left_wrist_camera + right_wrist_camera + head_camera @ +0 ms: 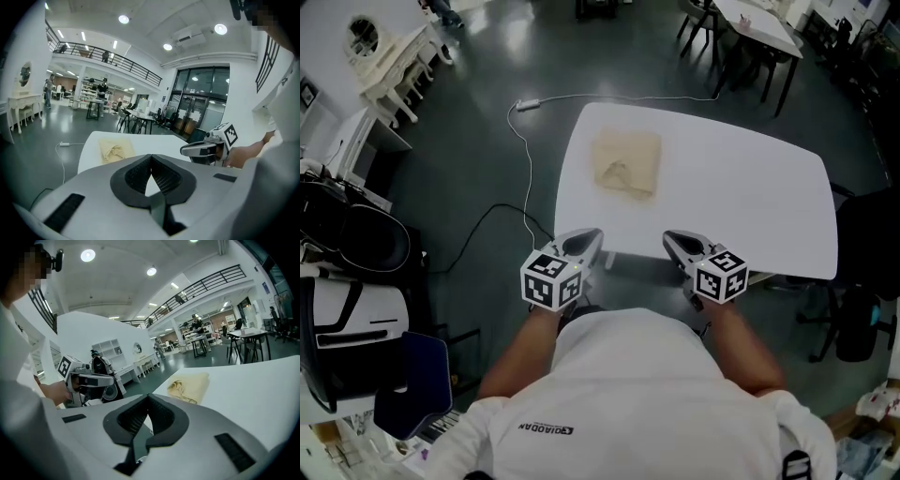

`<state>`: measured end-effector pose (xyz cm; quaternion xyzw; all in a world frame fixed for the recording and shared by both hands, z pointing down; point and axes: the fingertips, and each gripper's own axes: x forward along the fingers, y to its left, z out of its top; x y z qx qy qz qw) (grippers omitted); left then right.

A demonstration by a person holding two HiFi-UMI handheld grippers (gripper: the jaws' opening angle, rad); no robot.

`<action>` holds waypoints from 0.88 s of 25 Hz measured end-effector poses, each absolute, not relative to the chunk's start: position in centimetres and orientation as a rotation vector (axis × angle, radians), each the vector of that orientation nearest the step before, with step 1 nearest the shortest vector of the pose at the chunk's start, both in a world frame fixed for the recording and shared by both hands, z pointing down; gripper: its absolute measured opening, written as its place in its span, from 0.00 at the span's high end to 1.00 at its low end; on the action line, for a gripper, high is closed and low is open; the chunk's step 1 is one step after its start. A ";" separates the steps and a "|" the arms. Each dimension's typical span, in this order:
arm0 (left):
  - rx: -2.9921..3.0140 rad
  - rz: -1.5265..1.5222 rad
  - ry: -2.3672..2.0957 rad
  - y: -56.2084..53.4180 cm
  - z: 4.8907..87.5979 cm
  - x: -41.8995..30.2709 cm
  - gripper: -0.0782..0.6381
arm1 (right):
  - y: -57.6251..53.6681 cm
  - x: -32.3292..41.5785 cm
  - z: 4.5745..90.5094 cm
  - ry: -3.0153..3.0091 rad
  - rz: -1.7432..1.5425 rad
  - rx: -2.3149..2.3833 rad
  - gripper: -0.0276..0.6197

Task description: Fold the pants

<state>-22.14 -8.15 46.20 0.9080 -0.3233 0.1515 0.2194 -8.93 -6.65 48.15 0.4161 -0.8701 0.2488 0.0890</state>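
The beige pants (628, 162) lie folded into a small rectangle on the far left part of the white table (741, 197). They also show in the left gripper view (115, 150) and the right gripper view (190, 386). My left gripper (586, 238) hovers at the table's near edge, shut and holding nothing, its jaws (151, 157) closed tip to tip. My right gripper (675, 240) hangs beside it over the same edge, also shut and holding nothing (148, 397). Both are well short of the pants. Each gripper shows in the other's view.
A white cable (525, 159) runs across the dark floor left of the table. A white dresser (389, 61) and black gear (356, 239) stand at the left. Chairs and another table (750, 37) are behind, and a black chair (862, 253) is at the right.
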 end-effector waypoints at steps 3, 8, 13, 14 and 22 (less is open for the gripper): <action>2.551 0.464 -0.803 -9.7 46.2 -25.0 0.85 | -8.6 -11.4 48.3 -2.562 0.786 1.348 0.93; 2.591 0.520 -0.700 -12.6 46.8 -31.8 0.85 | -11.1 -16.9 47.7 -2.521 0.818 1.547 0.93; 2.611 0.558 -0.546 -13.1 47.7 -36.9 0.85 | -9.6 -23.3 47.3 -2.448 0.826 1.691 0.93; 2.614 0.567 -0.521 -13.2 48.0 -37.4 0.85 | -9.3 -24.3 47.2 -2.442 0.835 1.704 0.93; 2.625 0.562 -0.393 -13.3 48.0 -35.9 0.85 | -7.8 -25.3 47.1 -2.393 0.896 1.777 0.93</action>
